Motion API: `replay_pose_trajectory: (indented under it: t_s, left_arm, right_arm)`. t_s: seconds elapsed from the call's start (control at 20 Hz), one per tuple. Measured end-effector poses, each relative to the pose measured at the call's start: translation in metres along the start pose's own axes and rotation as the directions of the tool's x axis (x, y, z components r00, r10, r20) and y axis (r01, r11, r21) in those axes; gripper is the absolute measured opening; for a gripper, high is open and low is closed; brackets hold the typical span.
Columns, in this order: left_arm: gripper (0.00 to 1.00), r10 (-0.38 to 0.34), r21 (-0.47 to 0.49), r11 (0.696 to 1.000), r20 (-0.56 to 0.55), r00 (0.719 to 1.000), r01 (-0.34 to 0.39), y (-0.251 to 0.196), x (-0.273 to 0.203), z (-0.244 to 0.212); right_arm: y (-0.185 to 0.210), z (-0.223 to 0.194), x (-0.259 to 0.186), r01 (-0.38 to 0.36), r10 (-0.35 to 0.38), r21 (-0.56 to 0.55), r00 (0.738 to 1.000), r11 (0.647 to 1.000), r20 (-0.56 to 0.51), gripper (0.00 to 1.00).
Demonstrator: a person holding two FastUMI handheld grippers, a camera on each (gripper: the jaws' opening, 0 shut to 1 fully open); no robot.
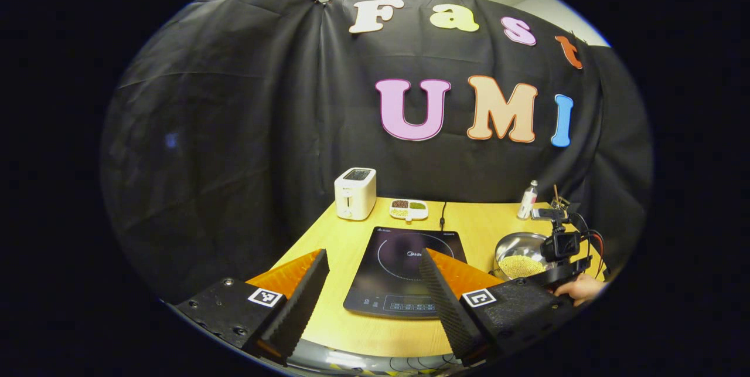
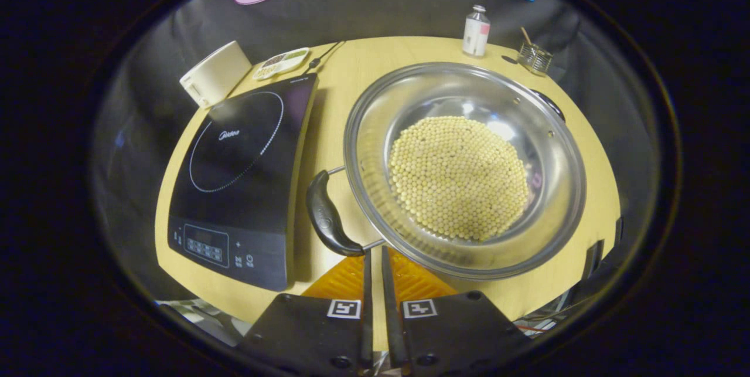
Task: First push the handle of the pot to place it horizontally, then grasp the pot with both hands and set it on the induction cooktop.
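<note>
1. Spread wide, the left gripper's (image 1: 372, 283) jaws carry nothing. In the left gripper view I have it hanging back at the near table edge, aimed at the induction cooktop (image 1: 404, 271), so it is free for the two-handed lift later.
2. From there the pot (image 1: 518, 257) sits to the right of the cooktop, partly behind the right gripper (image 1: 562, 242) and the hand (image 1: 580, 288) holding it.
3. In the right gripper view, the right gripper's (image 2: 375, 260) jaws are pressed nearly together, a thin slit between them, empty. I keep them narrow to push, not grip.
4. Their tips lie just by the near end of the pot's black handle (image 2: 328, 213); whether they touch it, I can't quite tell.
5. The pot (image 2: 469, 166), holding pale beans (image 2: 460, 177), stands on the table (image 2: 334, 107) just beside the cooktop (image 2: 240, 177), not yet on it.
</note>
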State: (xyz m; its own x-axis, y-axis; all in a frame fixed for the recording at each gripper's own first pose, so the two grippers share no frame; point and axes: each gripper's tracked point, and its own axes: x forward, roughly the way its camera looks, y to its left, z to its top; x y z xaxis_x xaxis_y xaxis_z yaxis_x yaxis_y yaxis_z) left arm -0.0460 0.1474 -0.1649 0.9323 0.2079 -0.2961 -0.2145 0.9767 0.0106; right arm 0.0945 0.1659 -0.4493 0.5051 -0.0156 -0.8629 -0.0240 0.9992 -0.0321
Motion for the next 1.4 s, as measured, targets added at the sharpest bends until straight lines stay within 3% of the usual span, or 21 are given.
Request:
replay_pose_trajectory:
  t_s: [0.15, 0.2, 0.7, 1.05, 1.1, 1.15, 1.2, 1.25, 1.35, 1.4]
  left_arm:
    - [0.92, 0.0, -0.018, 1.0, -0.022, 1.0, 0.0, -0.002, 0.004, -0.006]
    - [0.96, -0.001, -0.023, 1.0, -0.03, 1.0, 0.001, -0.002, 0.005, -0.01]
    - [0.96, 0.0, 0.002, 1.0, -0.055, 0.999, 0.0, 0.001, 0.009, -0.016]
    - [0.96, -0.044, -0.011, 0.999, -0.066, 0.997, 0.044, -0.006, 0.009, -0.016]
    - [0.96, -0.057, -0.011, 0.998, -0.068, 0.996, 0.057, -0.008, 0.01, -0.016]
    - [0.96, -0.073, -0.011, 0.997, -0.069, 0.995, 0.072, -0.011, 0.01, -0.016]
    - [0.96, -0.09, -0.011, 0.996, -0.071, 0.993, 0.089, -0.014, 0.01, -0.015]
    - [0.96, -0.108, -0.011, 0.994, -0.073, 0.992, 0.107, -0.018, 0.01, -0.015]
    - [0.96, -0.146, -0.011, 0.989, -0.082, 0.986, 0.146, -0.047, 0.02, -0.015]
    - [0.96, -0.166, -0.015, 0.986, -0.091, 0.982, 0.166, -0.06, 0.028, -0.016]
  right_arm:
    - [0.012, 0.011, 0.007, 0.008, -0.008, 0.027, 1.0, 1.0, 0.002, 0.12]
    - [0.017, 0.016, 0.009, 0.009, -0.009, 0.032, 1.0, 0.999, 0.004, 0.12]
    - [0.05, 0.064, 0.031, 0.005, -0.006, 0.105, 1.0, 0.995, 0.011, 0.12]
    - [0.048, 0.053, 0.02, -0.044, 0.045, 0.034, 0.999, 0.998, -0.026, 0.12]
    - [0.046, 0.05, 0.013, -0.06, 0.06, 0.016, 0.998, 0.998, -0.028, 0.13]
    - [0.042, 0.045, 0.006, -0.074, 0.074, -0.001, 0.997, 0.997, -0.028, 0.23]
    - [0.038, 0.04, -0.002, -0.091, 0.09, -0.012, 0.996, 0.996, -0.027, 0.22]
    - [0.034, 0.034, -0.013, -0.113, 0.112, -0.018, 0.993, 0.993, -0.026, 0.04]
    - [0.021, 0.025, -0.031, -0.133, 0.133, -0.017, 0.991, 0.991, -0.02, 0.26]
    - [0.012, 0.024, -0.038, -0.135, 0.135, -0.006, 0.991, 0.991, -0.008, 0.24]
